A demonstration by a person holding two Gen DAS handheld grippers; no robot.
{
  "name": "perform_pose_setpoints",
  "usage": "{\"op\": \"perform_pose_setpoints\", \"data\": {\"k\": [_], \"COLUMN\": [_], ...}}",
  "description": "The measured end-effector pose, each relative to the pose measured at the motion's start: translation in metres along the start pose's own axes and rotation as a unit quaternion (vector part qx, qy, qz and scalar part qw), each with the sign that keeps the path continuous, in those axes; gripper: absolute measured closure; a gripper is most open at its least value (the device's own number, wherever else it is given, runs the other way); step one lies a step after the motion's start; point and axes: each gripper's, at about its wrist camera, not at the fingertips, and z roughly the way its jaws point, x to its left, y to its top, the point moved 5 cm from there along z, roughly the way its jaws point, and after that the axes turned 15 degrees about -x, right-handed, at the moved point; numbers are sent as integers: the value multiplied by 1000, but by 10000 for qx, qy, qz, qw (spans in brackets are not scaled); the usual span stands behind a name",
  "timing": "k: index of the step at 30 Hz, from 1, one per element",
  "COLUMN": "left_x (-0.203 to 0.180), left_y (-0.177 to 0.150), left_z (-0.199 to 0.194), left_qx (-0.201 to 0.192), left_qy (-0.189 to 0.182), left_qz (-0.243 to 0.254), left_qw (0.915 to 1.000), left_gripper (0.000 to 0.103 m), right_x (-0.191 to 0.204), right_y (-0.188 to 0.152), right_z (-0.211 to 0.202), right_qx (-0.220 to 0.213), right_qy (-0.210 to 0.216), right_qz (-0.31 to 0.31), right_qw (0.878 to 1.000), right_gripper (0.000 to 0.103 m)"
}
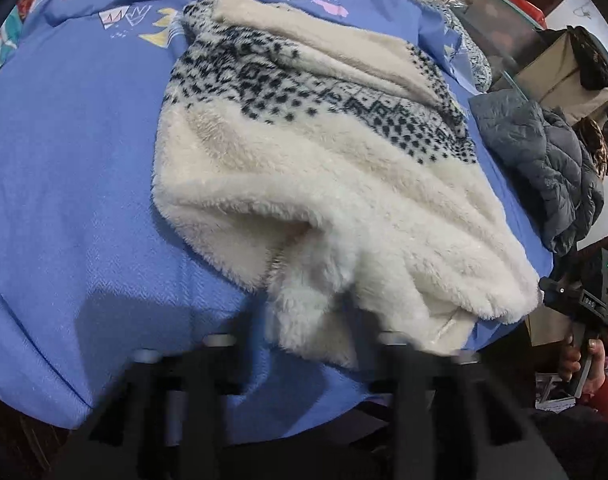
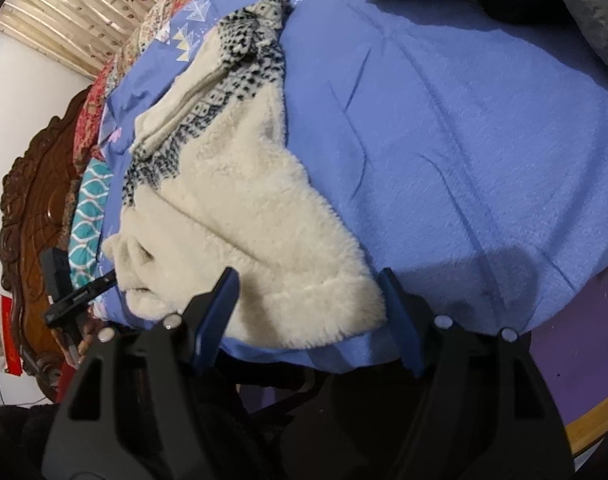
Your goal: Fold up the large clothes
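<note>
A white fleece jacket [image 1: 304,184] with a black dotted pattern band lies partly folded on the bed [image 1: 72,168], which is covered with a blue sheet. Its plain white hem reaches the near edge of the bed, and the patterned part points toward the far side. A beige inner lining shows at the far end, where the cloth is turned over.

The left tool [image 1: 300,344] is blurred at the bottom of its own view; its fingers stand apart, with the fluffy hem just in front of them, and nothing is between them. In the right wrist view only a thin dark part of it shows beside the jacket's corner.

The right tool [image 2: 309,280] is open too, its blue fingers [image 2: 218,312] on either side of the jacket's hem corner at the near edge, not closed on it. Whether they touch the cloth is hard to tell.

A grey padded jacket [image 1: 551,168] lies at the right edge of the bed, partly cut off.
</note>
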Motion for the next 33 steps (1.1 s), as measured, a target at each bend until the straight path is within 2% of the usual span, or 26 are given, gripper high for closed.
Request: {"op": "perform_pose_setpoints", "data": {"k": [2,3,4,6,7,11,13,14,16,17,18,22,26,27,28,29,33], "left_x": [-2,-3,-4,-4,-2,18,34,42,53,56,58,59,56,54,51,51,46], "left_y": [0,-1,-1,-4,-5,-20,-38,-46,-58,-62,-63,-59,-54,-52,-50,-47,-14], "left_z": [-9,-15,-27,-50,-62,-113,-119,-118,-111,-105,-99,-87,-87,-91,-97,-103,-130], "left_qx": [-44,-78,-134,-251,-322,-517,-318,-228,-64,-14,-8,5,42,32,-12,-76,-529], "left_qy": [-16,-32,-93,-182,-188,-70,183,309,457,429,414,457,367,288,181,64,-322], "left_qz": [-58,-80,-141,-258,-306,-602,-778,-832,-985,-1103,-1170,-1139,-1092,-1117,-1175,-1244,-1550], "left_qw": [10000,9999,9998,9992,9988,9968,9963,9958,9941,9930,9923,9924,9933,9933,9929,9922,9860], "left_gripper": [71,72,72,72,72,73,73,73,73,73,73,73,73,73,73,73,73], "right_x": [6,8,11,17,20,25,24,23,22,21,20,16,14,16,22,29,60], "right_y": [-3,-5,-7,-13,-17,-30,-34,-35,-31,-27,-23,-15,-29,-33,-38,-37,-1], "right_z": [0,0,1,2,1,-8,-10,-11,-14,-17,-20,-18,2,7,12,13,-5], "right_qx": [83,149,230,373,444,663,739,756,649,499,431,314,600,730,903,934,512], "right_qy": [13,26,34,101,142,116,139,210,170,145,186,323,330,382,564,697,1216], "right_qz": [-261,-374,-471,-598,-671,-1067,-1102,-1055,-1080,-1077,-1023,-724,-696,-698,-695,-719,-883], "right_qw": [9996,9992,9986,9975,9967,9920,9911,9913,9919,9928,9936,9964,9952,9942,9919,9906,9873], "right_gripper": [38,53,61,87,90,90,89,84,64,49,42,42,42,53,69,93,93]}}
